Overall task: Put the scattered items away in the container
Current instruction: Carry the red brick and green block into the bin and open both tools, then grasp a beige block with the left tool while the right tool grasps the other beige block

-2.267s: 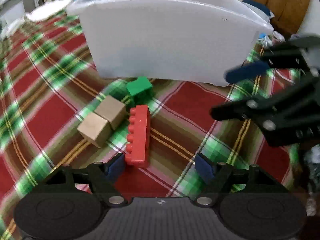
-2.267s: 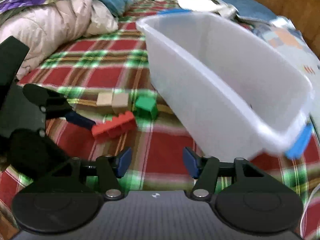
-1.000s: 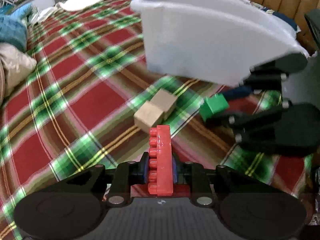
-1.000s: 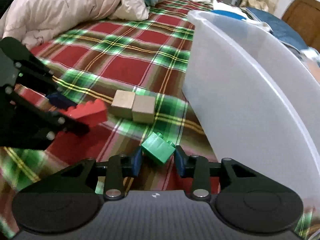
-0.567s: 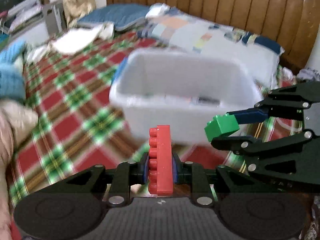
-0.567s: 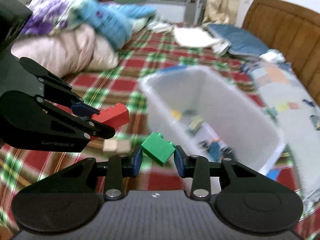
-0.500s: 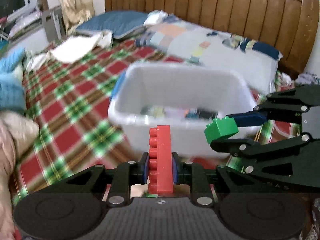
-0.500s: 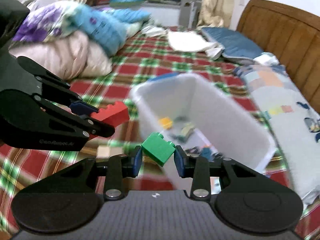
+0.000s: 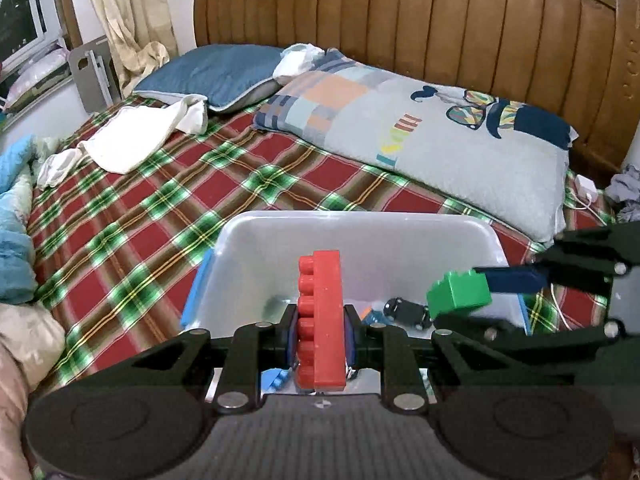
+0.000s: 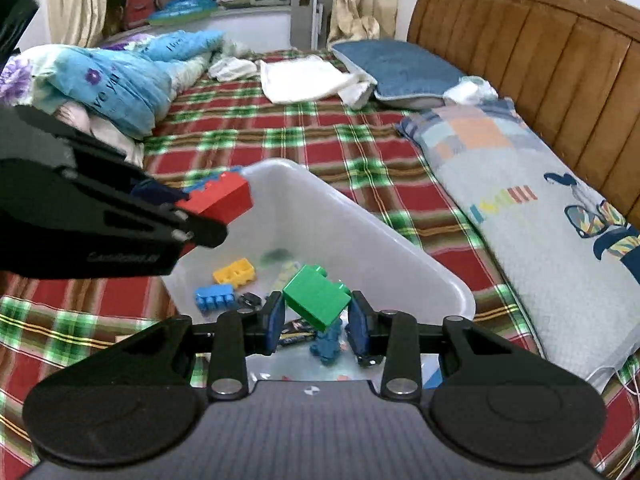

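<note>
- Left wrist view: the left gripper [image 9: 320,338] is clamped on a long red brick [image 9: 321,320], held above the near end of the white bin [image 9: 256,240] on the plaid bedspread [image 9: 120,220].
- Right wrist view: the right gripper [image 10: 316,320] pinches a short green brick [image 10: 316,297] over the bin's interior, where a yellow brick [image 10: 235,272], a blue brick [image 10: 214,297] and other small toys lie.
- Risk, as I judge it: the two grippers hang close together over one opening, so releasing at once could make the tools bump or send one brick glancing off the other.
- Risk: the red brick sits near the bin's near wall; let go from here, it might catch the rim and tumble onto the bedspread.
- Red brick: its long axis runs forward along the fingers, toward the headboard [image 9: 400,20]; the studs face the left pad, so the pads grip across its thin dimension.
- Green brick: it sits tilted between the pads, studs toward the upper right, one corner dipping into the bin.
</note>
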Motion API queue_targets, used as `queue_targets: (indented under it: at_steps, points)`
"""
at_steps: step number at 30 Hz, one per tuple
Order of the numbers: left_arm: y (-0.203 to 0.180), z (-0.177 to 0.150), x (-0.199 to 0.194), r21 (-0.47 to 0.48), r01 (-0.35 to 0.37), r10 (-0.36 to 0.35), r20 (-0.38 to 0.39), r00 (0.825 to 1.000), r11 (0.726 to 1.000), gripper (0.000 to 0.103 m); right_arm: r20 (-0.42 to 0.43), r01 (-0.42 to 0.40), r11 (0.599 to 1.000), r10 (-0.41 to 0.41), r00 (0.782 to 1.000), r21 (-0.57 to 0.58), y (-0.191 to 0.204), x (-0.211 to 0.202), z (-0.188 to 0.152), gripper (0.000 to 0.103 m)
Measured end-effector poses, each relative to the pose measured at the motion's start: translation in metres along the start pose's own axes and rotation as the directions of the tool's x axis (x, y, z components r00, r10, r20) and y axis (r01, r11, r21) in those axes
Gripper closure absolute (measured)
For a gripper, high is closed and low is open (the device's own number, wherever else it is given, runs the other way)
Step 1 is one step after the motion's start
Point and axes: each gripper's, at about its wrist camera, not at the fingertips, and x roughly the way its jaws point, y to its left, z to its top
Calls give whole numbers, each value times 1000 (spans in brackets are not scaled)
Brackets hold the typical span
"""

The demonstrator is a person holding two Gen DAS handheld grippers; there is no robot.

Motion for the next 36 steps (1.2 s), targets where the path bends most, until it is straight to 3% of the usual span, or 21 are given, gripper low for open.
queue_targets:
  at_steps: [1,2,3,5,7,9,16,20,23,27,36]
  points:
    - [-3,1,4,3,-10,10,-6,1000,1000,76,0,12,1000,-12,1000,-5,-1,1,-1,62]
    - [-5,3,8,2,-19,19,-13,1000,1000,73,5,28,1000,-28,1000,-12,-1,3,-2,54]
    - [-7,4,11,0,-24,24,-20,1000,1000,64,7,38,999,-38,999,-19,-1,3,-3,53]
    - [-8,4,14,-7,-35,35,-23,999,999,54,7,24,999,-24,1000,-25,-2,2,-5,53]
    - [-9,3,16,-9,-48,48,-21,999,999,37,5,26,999,-26,1000,-35,-2,1,-9,53]
    - [-10,3,16,-9,-57,57,-18,998,998,33,1,24,999,-24,1000,-34,-4,1,-11,52]
    - [6,-9,7,-56,-60,58,-27,998,997,32,14,-20,999,20,1000,-45,3,-6,-15,52]
    - [27,-36,-4,-102,-45,42,-37,998,994,30,45,-79,994,82,996,-78,18,-15,-13,52]
    - [39,-61,-5,-71,-75,70,-79,994,995,30,54,-119,985,127,990,-126,35,-17,-14,52]
    - [58,-89,-3,-74,-102,91,-141,986,992,30,42,-168,973,177,983,-160,54,-14,-18,52]
    - [86,-127,3,-136,-134,105,-200,974,982,30,-47,-220,955,215,976,-200,83,8,-37,52]
